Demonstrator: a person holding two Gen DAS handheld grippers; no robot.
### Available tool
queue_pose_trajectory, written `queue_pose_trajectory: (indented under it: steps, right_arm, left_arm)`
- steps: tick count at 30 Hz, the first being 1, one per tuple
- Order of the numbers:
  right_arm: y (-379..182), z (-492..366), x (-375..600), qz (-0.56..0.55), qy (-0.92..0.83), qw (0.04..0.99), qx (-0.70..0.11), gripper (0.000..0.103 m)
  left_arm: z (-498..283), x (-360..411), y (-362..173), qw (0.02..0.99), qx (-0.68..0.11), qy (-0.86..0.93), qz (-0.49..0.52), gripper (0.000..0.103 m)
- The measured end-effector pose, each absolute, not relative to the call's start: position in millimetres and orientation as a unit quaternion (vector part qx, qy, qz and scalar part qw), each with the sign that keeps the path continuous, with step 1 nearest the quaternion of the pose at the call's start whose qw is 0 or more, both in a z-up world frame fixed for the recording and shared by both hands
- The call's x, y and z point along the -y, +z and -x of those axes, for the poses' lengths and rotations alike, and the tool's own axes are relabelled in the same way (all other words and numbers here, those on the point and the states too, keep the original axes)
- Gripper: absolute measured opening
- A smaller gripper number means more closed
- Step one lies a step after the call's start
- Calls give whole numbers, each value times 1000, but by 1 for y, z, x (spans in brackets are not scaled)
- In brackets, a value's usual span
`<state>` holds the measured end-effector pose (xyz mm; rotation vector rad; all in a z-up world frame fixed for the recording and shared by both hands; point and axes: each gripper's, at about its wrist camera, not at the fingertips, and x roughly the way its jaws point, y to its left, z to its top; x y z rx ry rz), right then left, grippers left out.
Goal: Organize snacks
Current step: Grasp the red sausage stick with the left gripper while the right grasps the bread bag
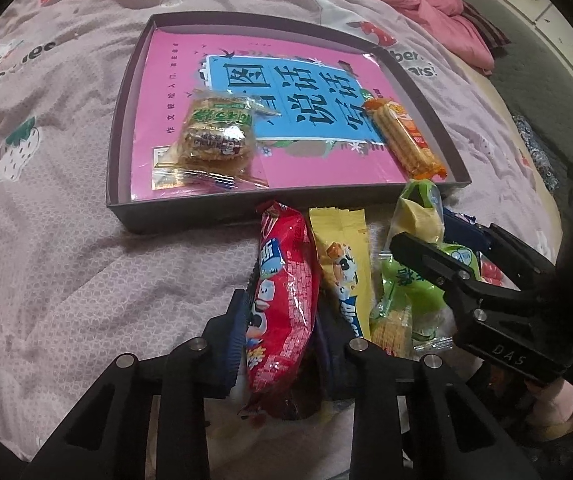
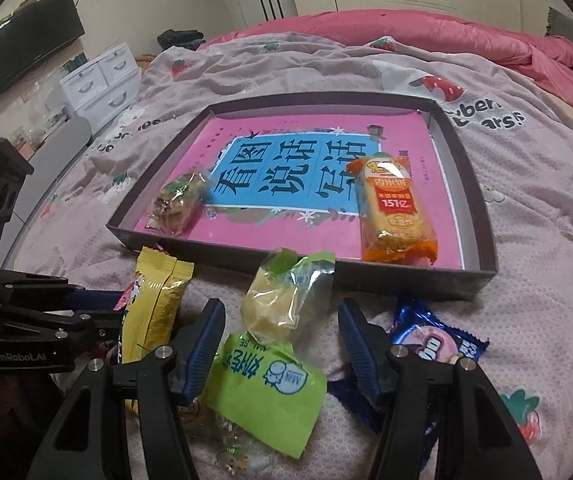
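Left claw (image 1: pixel 278 344): clamped on the red pack (image 1: pixel 282 300); both blue pads press its sides, low on the bed, just before the tray's near wall.
Right claw (image 2: pixel 280 350): jaws apart, either side of the green pack (image 2: pixel 266 396), pads not touching it; the clear pack (image 2: pixel 286 300) lies just beyond its tips.
Tray (image 1: pixel 120 128): dark, shallow, on the bed, lined with a pink and blue book (image 1: pixel 286 92).
In the tray: a round cake pack (image 1: pixel 216 136) at the left and an orange wafer pack (image 1: pixel 404 136) by the right wall, well apart.
Outside the tray: red pack, yellow pack (image 1: pixel 342 268), green pack and clear pack lie side by side against the near wall; a blue pack (image 2: pixel 438 344) lies to the right of the right claw.
Yellow pack: between the red and the green one, touching the red one.
Bed (image 1: pixel 66 240): pink cover with strawberry print; a pink quilt (image 2: pixel 426 32) bunched at the far side.
Room: a white drawer unit (image 2: pixel 102 76) and a dark screen (image 2: pixel 26 40) to the left of the bed.
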<state>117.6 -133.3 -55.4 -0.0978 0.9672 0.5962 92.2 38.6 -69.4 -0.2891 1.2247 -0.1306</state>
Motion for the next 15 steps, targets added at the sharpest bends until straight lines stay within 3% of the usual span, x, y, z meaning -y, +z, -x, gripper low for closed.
queue_pose_trajectory:
  steps: [6, 15]
  right_arm:
    - [-58, -118, 125, 66, 295, 840, -451, 37]
    - [-49, -119, 134, 47, 297, 847, -438, 34]
  left_arm:
    - [-96, -40, -72, 805, -573, -62, 140, 28]
    - [-96, -42, -70, 808, -568, -67, 140, 19]
